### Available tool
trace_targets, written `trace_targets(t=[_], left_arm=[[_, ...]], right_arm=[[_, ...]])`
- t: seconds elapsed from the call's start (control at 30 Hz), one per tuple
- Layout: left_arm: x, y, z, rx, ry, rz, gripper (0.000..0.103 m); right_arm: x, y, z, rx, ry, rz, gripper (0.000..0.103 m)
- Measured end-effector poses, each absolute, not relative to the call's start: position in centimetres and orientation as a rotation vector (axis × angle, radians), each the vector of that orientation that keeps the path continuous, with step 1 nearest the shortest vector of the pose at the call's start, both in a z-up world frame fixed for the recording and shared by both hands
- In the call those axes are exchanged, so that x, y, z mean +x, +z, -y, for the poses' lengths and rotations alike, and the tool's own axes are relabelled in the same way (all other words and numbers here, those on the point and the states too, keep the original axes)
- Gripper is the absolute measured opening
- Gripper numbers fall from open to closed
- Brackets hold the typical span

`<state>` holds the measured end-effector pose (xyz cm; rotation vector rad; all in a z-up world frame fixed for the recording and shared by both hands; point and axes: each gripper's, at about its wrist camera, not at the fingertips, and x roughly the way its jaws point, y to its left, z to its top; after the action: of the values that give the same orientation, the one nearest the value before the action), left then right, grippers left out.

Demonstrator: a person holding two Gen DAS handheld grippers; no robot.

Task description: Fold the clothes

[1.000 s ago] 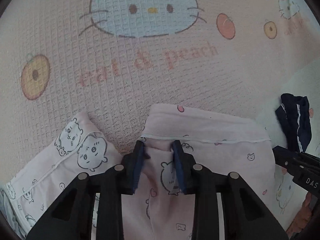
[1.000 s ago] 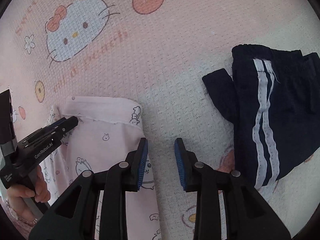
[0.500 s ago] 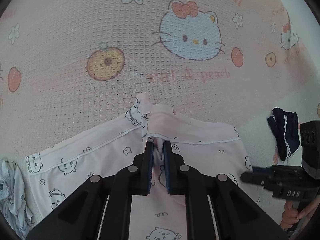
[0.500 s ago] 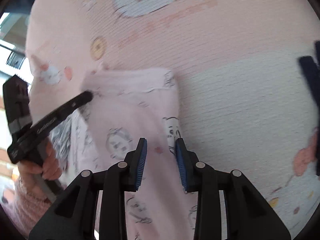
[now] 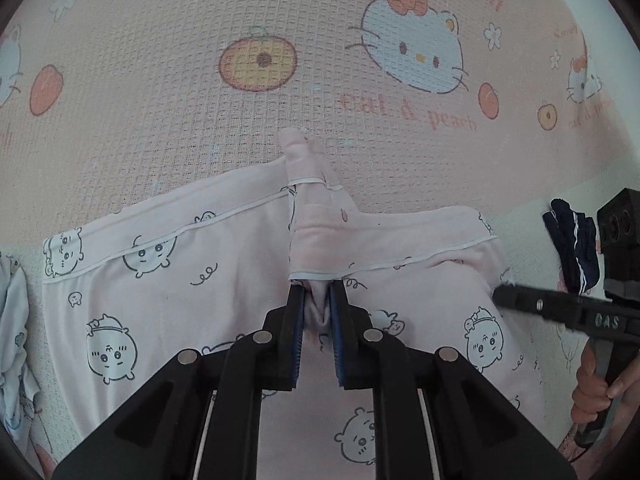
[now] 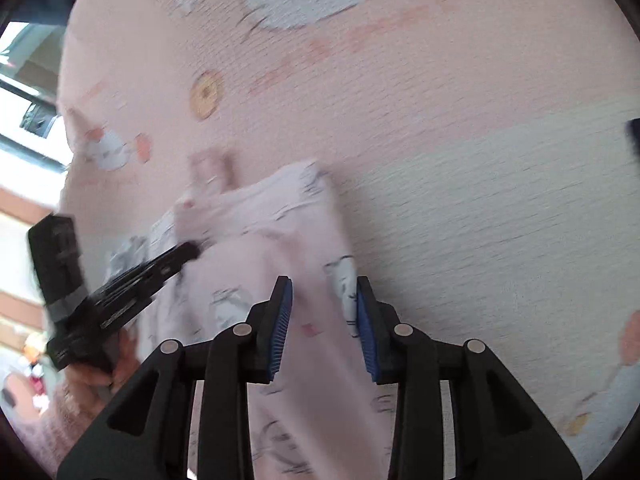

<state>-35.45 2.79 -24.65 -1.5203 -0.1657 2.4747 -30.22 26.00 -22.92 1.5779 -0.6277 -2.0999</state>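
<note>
Grippers first: left gripper (image 5: 317, 302) is nearly closed, pinching a bunch of the pink pajama pants (image 5: 168, 280) just under the waistband. Right gripper (image 6: 324, 316) sits wide open over the same pants' edge, gripping nothing. Each is held low, pointing forward over the pink blanket (image 5: 160, 100). One pink garment spread out, one navy striped garment (image 5: 572, 248) off to the right.

The pyjama trousers (image 5: 168, 280) lie spread on the blanket (image 5: 160, 100); folded shorts (image 5: 572, 248) sit near its right edge, another garment (image 5: 16, 340) at its left.
</note>
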Motion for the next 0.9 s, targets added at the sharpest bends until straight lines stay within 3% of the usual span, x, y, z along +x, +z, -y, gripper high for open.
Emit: trace_targets(t=[0.1,0.17,0.2,0.37,0.53,0.7,0.9], left_arm=[[-35.0,-24.9,-1.9,-1.555,2.478,0.202,0.021],[-34.9,-25.2,-1.0,-1.584,2.481,0.238,0.036],[-34.9,-25.3,-0.6,-1.595,2.479,0.262,0.037],[-34.2,-25.2,1.8,-1.62,2.459,0.392,0.038],[-32.1,-23.0,4.8,-1.524,2.471,0.599,0.038],[-29.6,-22.7,5.5,-1.556,2.411,0.679,0.038],[-25.5,-23.7,6.9,-1.62,2.429,0.728,0.038]], right_arm=[[-29.1,-22.2,-22.2,1.511,-1.94,0.546,0.033],[-27.5,-19.5,-20.5,1.38,-1.882,0.436,0.033],[-26.6,-18.1,-19.6,1.314,-1.85,0.383,0.033],[-22.4,-12.7,-17.7,1.036,-1.653,0.206,0.033],[-24.0,-13.8,-20.4,1.116,-1.905,0.256,0.035],[-26.3,-19.6,-18.9,1.441,-2.048,0.136,0.036],[-23.4,-18.4,-13.5,1.324,-1.999,0.026,0.036]])
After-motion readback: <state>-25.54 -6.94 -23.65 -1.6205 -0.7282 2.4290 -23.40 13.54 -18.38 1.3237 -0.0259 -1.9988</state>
